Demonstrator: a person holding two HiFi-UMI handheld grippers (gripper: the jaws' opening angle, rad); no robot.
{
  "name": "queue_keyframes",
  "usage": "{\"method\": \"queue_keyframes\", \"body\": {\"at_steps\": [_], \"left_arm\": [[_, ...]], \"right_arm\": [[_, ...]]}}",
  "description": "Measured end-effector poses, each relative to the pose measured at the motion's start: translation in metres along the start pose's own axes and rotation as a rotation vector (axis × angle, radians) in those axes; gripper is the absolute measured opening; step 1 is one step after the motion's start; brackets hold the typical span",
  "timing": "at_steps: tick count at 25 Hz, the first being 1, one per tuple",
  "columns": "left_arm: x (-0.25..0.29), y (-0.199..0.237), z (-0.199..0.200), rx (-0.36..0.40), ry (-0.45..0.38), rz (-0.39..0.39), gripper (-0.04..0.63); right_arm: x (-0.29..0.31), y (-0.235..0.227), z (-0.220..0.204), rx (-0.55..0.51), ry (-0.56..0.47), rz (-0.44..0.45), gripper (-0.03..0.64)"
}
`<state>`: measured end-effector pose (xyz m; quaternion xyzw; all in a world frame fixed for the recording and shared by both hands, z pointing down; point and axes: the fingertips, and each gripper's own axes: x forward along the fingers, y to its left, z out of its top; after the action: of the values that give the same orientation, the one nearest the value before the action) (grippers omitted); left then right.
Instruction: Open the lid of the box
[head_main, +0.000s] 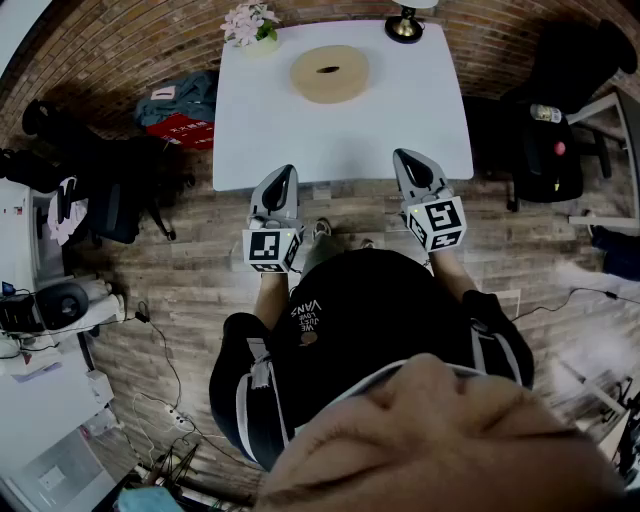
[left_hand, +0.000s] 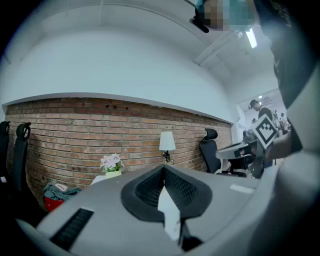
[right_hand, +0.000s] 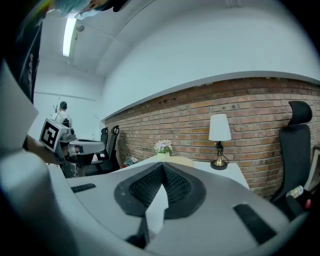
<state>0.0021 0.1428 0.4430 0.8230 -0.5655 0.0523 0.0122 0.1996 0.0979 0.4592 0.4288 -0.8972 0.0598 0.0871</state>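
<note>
Right under the head camera is a black top (head_main: 350, 310), and just past it both tools sit at the near edge of the desk (head_main: 400, 125). The left tool (head_main: 286, 173) has its jaws pressed together with nothing in them. The right tool (head_main: 404, 156) is the same, closed and empty.

The box (head_main: 329, 73) lies well beyond them, toward the far side of the desk and about midway across. It is a low, round, tan thing with a dark spot at its centre. I can't tell whether that spot is a knob or a hole, and I can't make out the lid's seam. I'd judge it light and stiff, card or thin wood, so it is likely to skate on the smooth white top. My plan would be to brace the side wall with one tool and pinch the lid's rim or centre with the other.

A flower pot (head_main: 252, 25) and a lamp (head_main: 405, 25) hold the far corners, clear of the box. Around the desk are a brick wall (right_hand: 260, 115), plank floor (head_main: 200, 290), a dark office chair (head_main: 560, 140) and a heap of clothes (head_main: 185, 110).
</note>
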Motion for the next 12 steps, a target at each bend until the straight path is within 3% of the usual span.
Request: {"method": "queue_keyframes", "body": {"at_steps": [6, 12], "left_arm": [[0.009, 0.010, -0.007, -0.016, -0.002, 0.000, 0.011], [0.030, 0.035, -0.010, -0.023, -0.008, -0.053, 0.011]], "right_arm": [[0.015, -0.001, 0.007, 0.019, -0.061, 0.038, 0.002], [0.045, 0.000, 0.013, 0.018, -0.060, -0.012, 0.003]]}}
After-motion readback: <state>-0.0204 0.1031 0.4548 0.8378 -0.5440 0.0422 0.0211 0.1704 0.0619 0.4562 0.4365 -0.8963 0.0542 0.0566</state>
